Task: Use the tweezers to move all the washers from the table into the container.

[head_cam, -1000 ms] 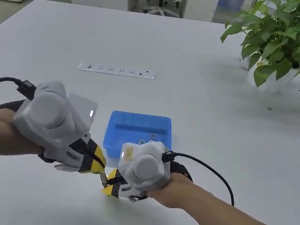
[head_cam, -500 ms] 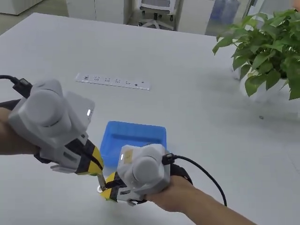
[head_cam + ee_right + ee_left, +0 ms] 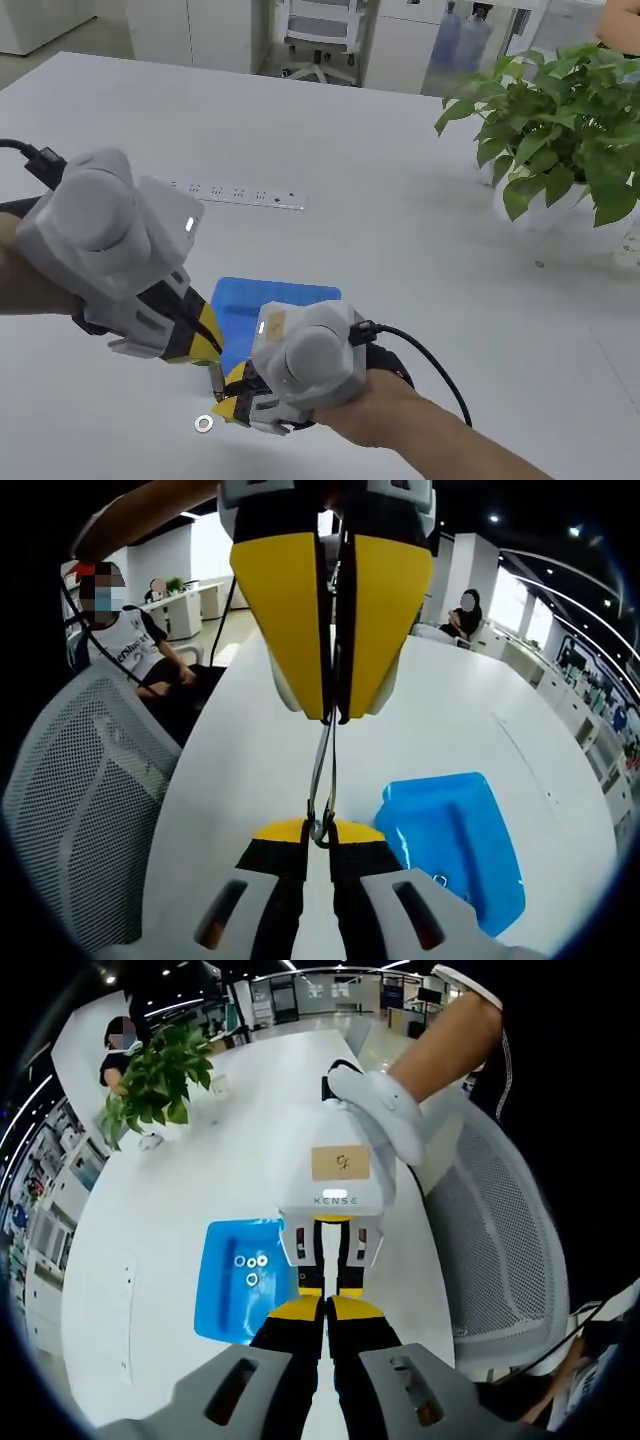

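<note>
Washer (image 3: 204, 424) now lies uncovered just beside the left tool (image 3: 212, 352) and right tool (image 3: 231, 396), both clamped on tweezers (image 3: 326, 748).

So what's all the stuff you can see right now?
table: one, white, under everything
container: one, blue, on the table by the grippers
washers: at least three, silver, inside the container
washer: one, silver, loose on the table near the grippers
tweezers: one pair, silver, between the two grippers
power strip: one, white, beyond the container
plant: one, green, white pot, far right of the table
chair: one, grey mesh, beside the table
left gripper: one, white with yellow jaws, shut on the tweezers
right gripper: one, same colours, shut on the tweezers' other end
</note>
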The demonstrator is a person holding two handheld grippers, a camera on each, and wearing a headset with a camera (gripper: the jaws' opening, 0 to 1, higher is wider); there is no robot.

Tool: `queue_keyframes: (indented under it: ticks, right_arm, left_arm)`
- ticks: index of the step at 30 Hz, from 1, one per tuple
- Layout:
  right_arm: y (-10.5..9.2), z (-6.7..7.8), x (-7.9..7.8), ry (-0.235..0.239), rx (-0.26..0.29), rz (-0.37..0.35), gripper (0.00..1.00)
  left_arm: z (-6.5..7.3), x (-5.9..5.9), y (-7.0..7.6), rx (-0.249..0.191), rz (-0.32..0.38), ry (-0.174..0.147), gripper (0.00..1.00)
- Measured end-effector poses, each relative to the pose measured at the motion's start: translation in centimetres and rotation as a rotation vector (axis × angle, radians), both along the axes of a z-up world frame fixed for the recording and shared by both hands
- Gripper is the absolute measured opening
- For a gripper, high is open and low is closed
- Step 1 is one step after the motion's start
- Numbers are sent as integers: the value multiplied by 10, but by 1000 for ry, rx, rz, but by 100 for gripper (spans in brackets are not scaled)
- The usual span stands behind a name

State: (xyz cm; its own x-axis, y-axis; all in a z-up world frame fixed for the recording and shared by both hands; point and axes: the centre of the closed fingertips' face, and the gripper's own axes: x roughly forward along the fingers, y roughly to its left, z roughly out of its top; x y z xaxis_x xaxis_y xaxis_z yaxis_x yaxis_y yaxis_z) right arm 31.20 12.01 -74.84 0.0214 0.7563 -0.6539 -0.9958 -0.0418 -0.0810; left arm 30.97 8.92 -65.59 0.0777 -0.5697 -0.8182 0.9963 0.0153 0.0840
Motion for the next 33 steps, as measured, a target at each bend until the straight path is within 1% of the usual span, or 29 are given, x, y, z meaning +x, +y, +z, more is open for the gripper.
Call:
queue_keyframes:
  ticks: [4,10,15,22,25,33]
  right_arm:
    - [-3,7,9,-10,7,-14,9]
    - [-8,14,24,-25,16,-34,9]
    - [-13,16,39,-35,16,-51,9]
    - [-18,13,55,-40,12,-67,9]
    - [-20,10,63,-38,11,-74,9]
    - [-25,2,77,-33,7,-87,9]
  left_arm:
    - [6,7,-3,-1,-10,-11,5]
    - [14,21,-9,-4,-25,-31,5]
    - [15,33,-13,-6,-36,-40,5]
    - [12,48,-17,-17,-41,-50,5]
    - [9,55,-19,-19,-40,-52,5]
    - [1,69,-21,-24,-38,-55,5]
